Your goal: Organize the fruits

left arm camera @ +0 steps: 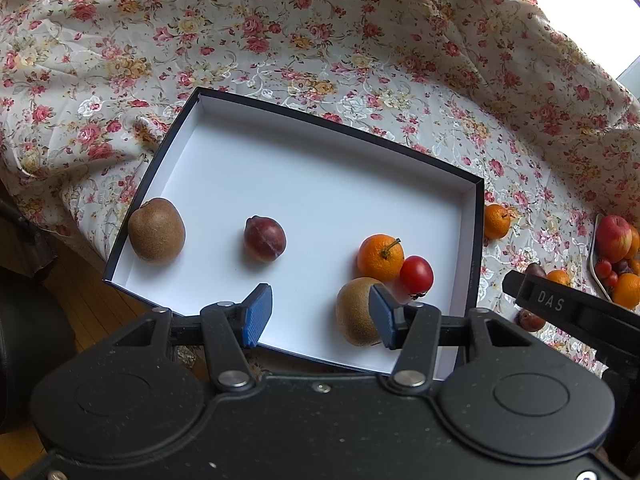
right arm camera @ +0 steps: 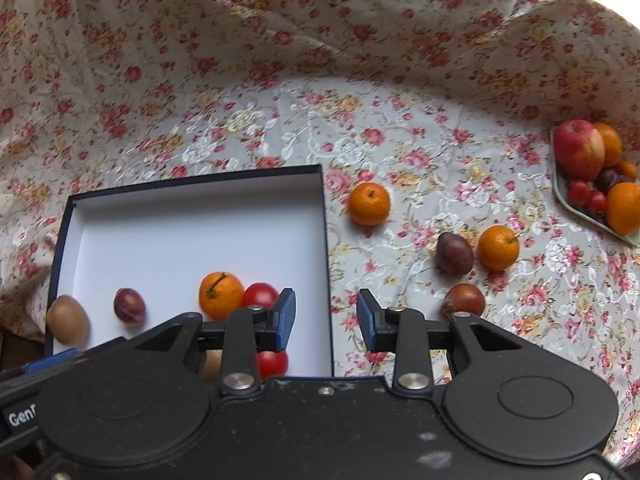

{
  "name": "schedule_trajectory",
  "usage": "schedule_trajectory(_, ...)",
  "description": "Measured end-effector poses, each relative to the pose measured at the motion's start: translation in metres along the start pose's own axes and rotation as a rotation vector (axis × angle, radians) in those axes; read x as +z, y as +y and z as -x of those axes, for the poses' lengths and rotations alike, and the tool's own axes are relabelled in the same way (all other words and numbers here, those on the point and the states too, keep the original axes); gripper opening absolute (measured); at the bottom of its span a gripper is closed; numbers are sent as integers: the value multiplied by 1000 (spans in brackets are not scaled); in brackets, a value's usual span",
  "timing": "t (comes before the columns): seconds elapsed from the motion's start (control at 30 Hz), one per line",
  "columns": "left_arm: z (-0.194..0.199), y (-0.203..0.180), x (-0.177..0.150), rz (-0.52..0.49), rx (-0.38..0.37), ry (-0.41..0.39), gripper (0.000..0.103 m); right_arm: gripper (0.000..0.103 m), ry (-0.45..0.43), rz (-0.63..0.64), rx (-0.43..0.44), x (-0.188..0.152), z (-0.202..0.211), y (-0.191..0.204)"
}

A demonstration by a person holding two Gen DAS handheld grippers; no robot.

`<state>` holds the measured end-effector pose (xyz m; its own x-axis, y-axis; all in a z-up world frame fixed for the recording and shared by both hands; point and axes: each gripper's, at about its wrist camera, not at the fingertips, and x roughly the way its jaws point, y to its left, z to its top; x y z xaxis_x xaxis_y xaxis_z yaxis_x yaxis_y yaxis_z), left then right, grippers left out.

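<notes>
A white-lined box with dark walls lies on the floral cloth. It holds a kiwi at the left, a plum, an orange, a tomato and a second kiwi. My left gripper is open and empty above the box's near edge, its right finger beside the second kiwi. My right gripper is open and empty over the box's right wall. A second tomato shows behind its left finger.
Loose on the cloth right of the box lie two oranges and two plums. A plate at the far right holds an apple, oranges, tomatoes and a plum. Cloth rises in folds behind.
</notes>
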<state>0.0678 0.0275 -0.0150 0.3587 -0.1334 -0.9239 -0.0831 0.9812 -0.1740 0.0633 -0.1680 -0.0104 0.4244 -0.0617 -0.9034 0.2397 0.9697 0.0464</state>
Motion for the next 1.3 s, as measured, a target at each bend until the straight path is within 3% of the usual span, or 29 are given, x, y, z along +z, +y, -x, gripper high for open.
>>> schedule_trajectory(0.27,0,-2,0,-8,4,-3,58,35,31,-80,-16,4,-4,-12)
schedule_trajectory(0.67,2,-5,-1,-26,8,-9,58,35,173,30,6,7,-18,-9)
schedule_trajectory(0.87,1,-6,-1,-38,9,-8,58,31,230,19,5,5,-26,-11)
schedule_trajectory(1.3,-1,-21,-4,-80,4,-3,58,30,256,-50,5,5,-27,-29)
